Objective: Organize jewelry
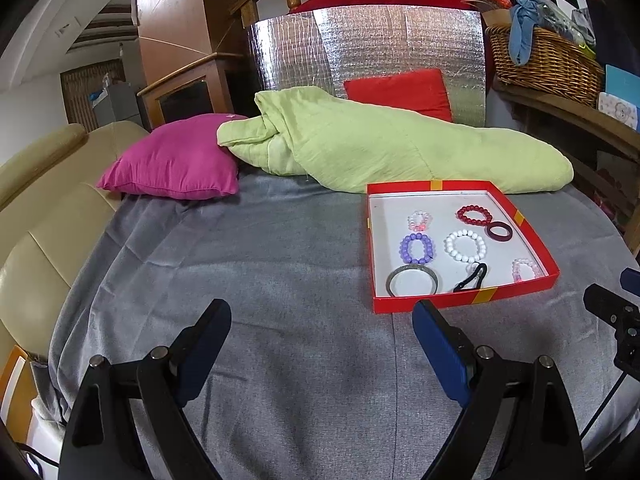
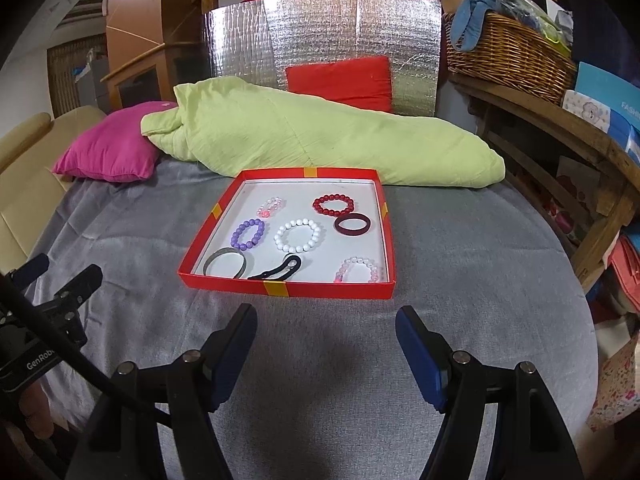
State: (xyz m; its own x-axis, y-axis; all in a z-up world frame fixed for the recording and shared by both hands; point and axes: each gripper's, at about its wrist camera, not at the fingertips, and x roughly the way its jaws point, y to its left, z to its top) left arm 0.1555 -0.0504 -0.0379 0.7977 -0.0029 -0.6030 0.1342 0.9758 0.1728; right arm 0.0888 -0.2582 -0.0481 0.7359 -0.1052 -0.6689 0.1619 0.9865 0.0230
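A red tray sits on the grey bed cover. It holds several bracelets: a red bead one, a white bead one, a purple bead one, a dark maroon bangle, a silver bangle, a black cord one and two pink bead ones. My left gripper is open and empty, near the tray's front left corner. My right gripper is open and empty, just in front of the tray.
A green blanket lies behind the tray, with a pink pillow to its left and a red pillow against a silver panel. A wicker basket stands on a wooden shelf at the right. A beige sofa borders the left.
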